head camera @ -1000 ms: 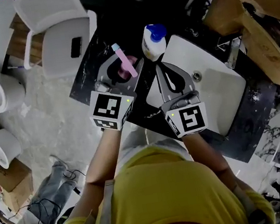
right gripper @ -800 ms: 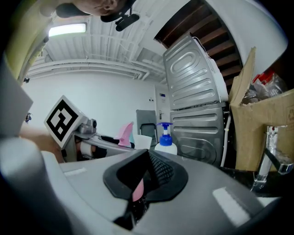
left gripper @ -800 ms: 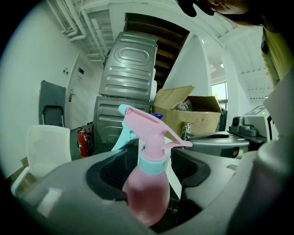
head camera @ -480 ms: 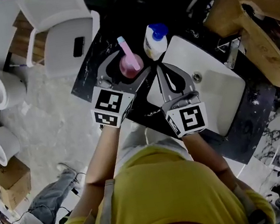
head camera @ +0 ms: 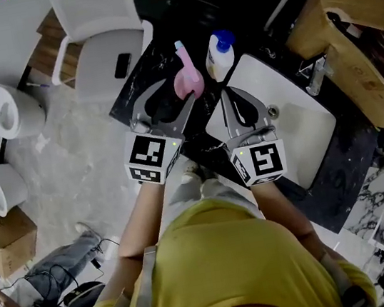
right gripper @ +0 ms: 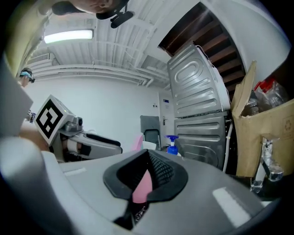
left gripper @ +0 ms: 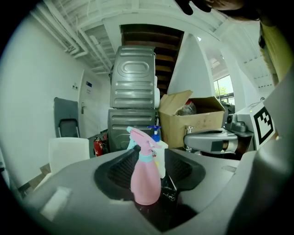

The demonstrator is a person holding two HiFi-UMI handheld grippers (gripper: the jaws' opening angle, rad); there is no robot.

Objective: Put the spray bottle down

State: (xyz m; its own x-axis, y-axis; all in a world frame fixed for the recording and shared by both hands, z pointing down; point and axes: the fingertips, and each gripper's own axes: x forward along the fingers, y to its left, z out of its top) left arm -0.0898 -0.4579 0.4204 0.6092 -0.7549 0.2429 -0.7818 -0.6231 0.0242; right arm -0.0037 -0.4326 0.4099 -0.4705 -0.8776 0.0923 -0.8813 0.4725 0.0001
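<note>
left tool [head camera: 176, 90], jaws just narrowing, empty, behind upright pink spray bottle [left gripper: 146, 176].

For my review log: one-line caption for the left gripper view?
Pink spray bottle stands upright, framed by the left gripper's open jaws, which just narrowed.

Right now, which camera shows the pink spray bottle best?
The left gripper view: the pink spray bottle stands whole and upright, centre frame. The head view shows it small, from above; the right gripper view catches only a pink sliver.
</note>
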